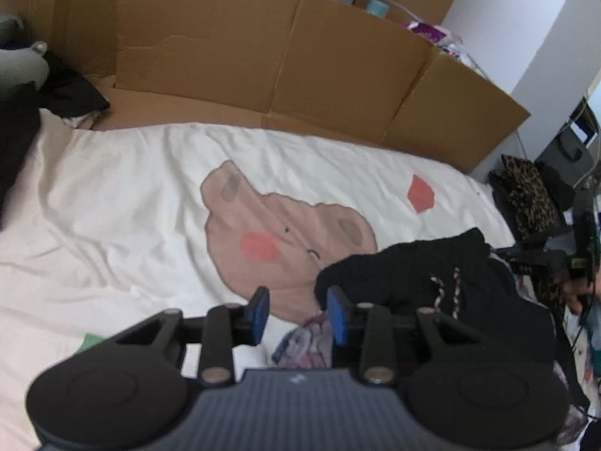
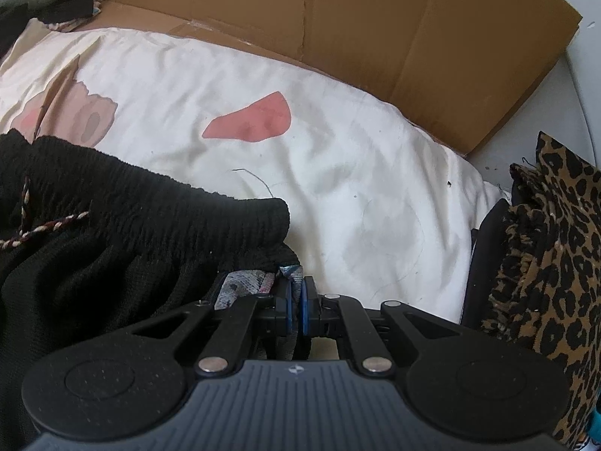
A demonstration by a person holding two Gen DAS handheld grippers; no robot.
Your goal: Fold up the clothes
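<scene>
- Black garment [image 2: 124,225]: a knitted piece with a ribbed, elasticated band and a twisted drawcord [image 2: 41,231], lying bunched on the bed [image 1: 112,206] at its near right side; no clean fold line shows, so the folding is judged to be at an early stage.
- Patterned cloth [image 2: 244,283]: a grey-pink printed fabric showing from under the black garment's edge; whether it is a lining or a separate item cannot be told.
- Right hand-held gripper [image 2: 296,300]: jaws closed, pinching a bit of cloth at the garment's near corner; the pinched bit looks like the patterned cloth.
- Left hand-held gripper [image 1: 296,312]: jaws parted with nothing between them, poised just beside the garment's left edge, above the bear print on the bed cover.
- Leopard-print fabric [image 2: 556,248]: off the bed's right edge, untouched; possibly another item awaiting folding.
- Cardboard panels [image 1: 263,56]: standing along the far side of the bed.
- Remaining, as judged: spread the garment flat, take a second corner with the left hand-held gripper, then make the folds.
</scene>
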